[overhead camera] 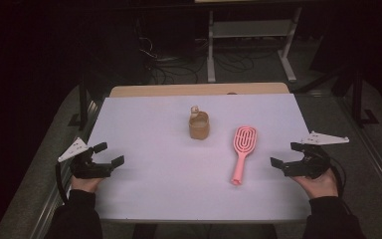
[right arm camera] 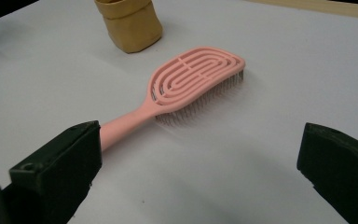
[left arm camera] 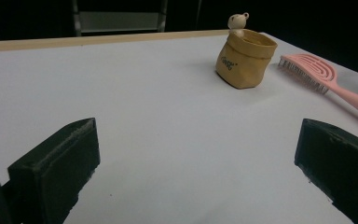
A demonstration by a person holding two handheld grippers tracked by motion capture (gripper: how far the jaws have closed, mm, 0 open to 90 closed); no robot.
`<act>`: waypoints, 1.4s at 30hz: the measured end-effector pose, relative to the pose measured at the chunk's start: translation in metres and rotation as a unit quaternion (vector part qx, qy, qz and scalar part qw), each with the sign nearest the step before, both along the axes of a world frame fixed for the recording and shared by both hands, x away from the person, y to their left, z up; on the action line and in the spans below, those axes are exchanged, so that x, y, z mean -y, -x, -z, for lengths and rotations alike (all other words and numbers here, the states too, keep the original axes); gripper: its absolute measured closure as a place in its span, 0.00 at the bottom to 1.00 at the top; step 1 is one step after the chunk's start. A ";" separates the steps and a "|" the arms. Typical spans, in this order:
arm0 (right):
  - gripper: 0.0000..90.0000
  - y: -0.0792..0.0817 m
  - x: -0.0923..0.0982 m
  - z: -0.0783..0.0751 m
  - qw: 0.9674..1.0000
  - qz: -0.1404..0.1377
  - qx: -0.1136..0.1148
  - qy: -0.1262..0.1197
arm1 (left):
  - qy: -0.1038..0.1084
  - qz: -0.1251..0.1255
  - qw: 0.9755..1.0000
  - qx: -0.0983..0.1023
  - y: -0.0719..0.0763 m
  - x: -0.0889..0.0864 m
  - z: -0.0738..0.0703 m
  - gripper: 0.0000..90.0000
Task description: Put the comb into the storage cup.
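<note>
Both jaws wide open, nothing held.
Left gripper (overhead camera: 105, 154) & right gripper (overhead camera: 284, 155) parked at counter (overhead camera: 144, 114) edges, prob. clear of work; pink brush (overhead camera: 242, 150) flat, bristles down, near right; tan pouch (overhead camera: 199, 126) upright mid-counter.

dim room, grey floor (overhead camera: 40, 164), white shelf frame (overhead camera: 251, 30) behind tangled cables (overhead camera: 174, 64).

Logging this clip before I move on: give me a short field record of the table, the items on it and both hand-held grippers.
surface: white table
centre item: tan paper pouch, upright, small figure poking out of it
right of the pouch: pink hairbrush, bristles down, handle toward the person
left hand-held gripper: open, holding nothing, at the table's left edge
right hand-held gripper: open, holding nothing, near the brush handle, not touching it
</note>
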State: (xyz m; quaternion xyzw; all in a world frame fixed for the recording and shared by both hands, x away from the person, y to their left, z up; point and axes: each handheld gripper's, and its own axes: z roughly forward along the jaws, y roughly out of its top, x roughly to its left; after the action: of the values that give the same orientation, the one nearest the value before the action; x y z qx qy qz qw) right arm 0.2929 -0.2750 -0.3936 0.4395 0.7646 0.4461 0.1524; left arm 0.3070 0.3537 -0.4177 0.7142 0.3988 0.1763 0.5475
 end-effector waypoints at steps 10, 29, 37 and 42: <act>0.00 -0.008 -0.014 -0.008 1.000 -0.021 -0.007 0.019 | -0.004 -0.001 1.000 0.000 -0.001 0.000 0.000 0.00; 0.00 -0.027 -0.047 -0.019 0.996 -0.067 -0.019 0.052 | 0.001 -0.001 1.000 -0.002 -0.002 -0.001 0.001 0.00; 0.00 -0.033 -0.060 -0.019 0.994 -0.084 -0.030 0.065 | 0.001 -0.001 1.000 -0.001 -0.001 -0.001 0.001 0.00; 0.00 -0.036 -0.067 -0.017 0.993 -0.093 -0.035 0.069 | 0.001 -0.001 1.000 -0.001 -0.002 -0.001 0.001 0.00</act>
State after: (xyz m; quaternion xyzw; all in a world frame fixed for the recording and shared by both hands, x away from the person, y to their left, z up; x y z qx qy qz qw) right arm 0.3291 -0.2078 -0.3763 0.3701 0.8359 0.3892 0.1133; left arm 0.3085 0.3544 -0.4186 0.7137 0.4001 0.1753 0.5476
